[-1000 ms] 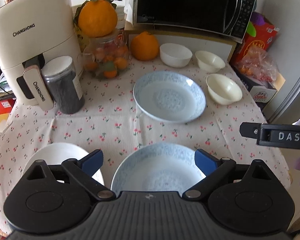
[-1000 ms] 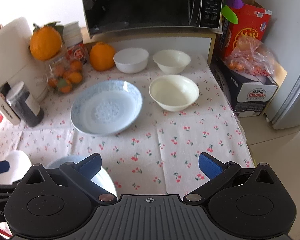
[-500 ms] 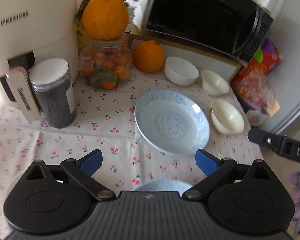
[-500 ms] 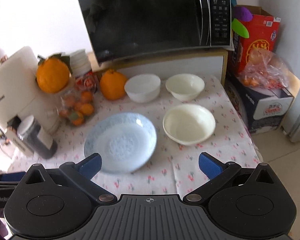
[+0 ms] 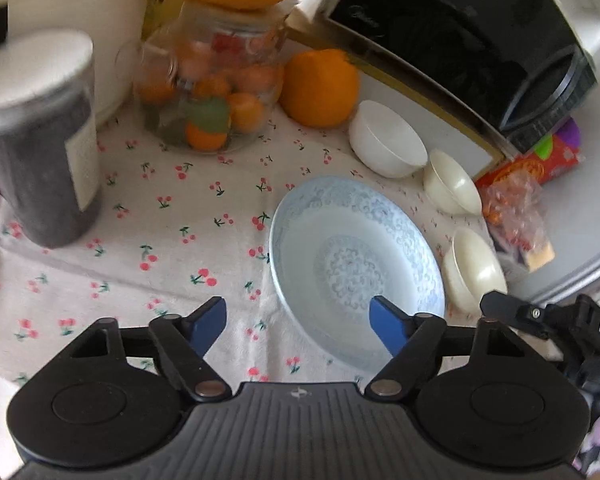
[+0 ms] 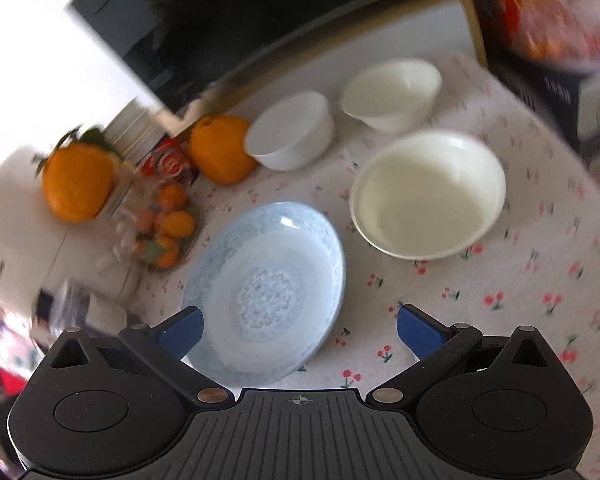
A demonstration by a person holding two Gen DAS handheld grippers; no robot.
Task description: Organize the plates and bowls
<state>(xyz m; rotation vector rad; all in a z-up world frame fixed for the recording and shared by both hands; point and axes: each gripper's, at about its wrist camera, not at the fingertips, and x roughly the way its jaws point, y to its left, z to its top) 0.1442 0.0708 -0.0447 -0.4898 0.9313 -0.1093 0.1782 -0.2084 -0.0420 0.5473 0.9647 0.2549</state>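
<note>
The shallow pale-blue patterned ceramic plate [image 5: 356, 268] lies flat on the cherry-print cloth of the counter [image 5: 172, 216], near the middle, and both views now see it much closer than a second ago — both hands have come forward and down toward it. The second blue plate and the white dish that lay at the near edge have almost left the left wrist view; only a white sliver is seen at the lower left corner.

The left gripper [image 5: 298, 322] has just been closing its fingers partway. They are open and hold nothing; the near rim of the plate is seen between them, but the pads do not touch it. The right gripper [image 6: 300, 330] stands wide open, also empty, with the near right part of the plate between its fingers.

To the right of the plate stands a cream round bowl [image 6: 428, 194]. Behind it, toward the far edge, are a smaller cream bowl [image 6: 392, 92] and a white bowl [image 6: 290, 130], all apart and unstacked.

I judge the blue plate is the next thing to be taken — nothing is stacked yet.
</note>
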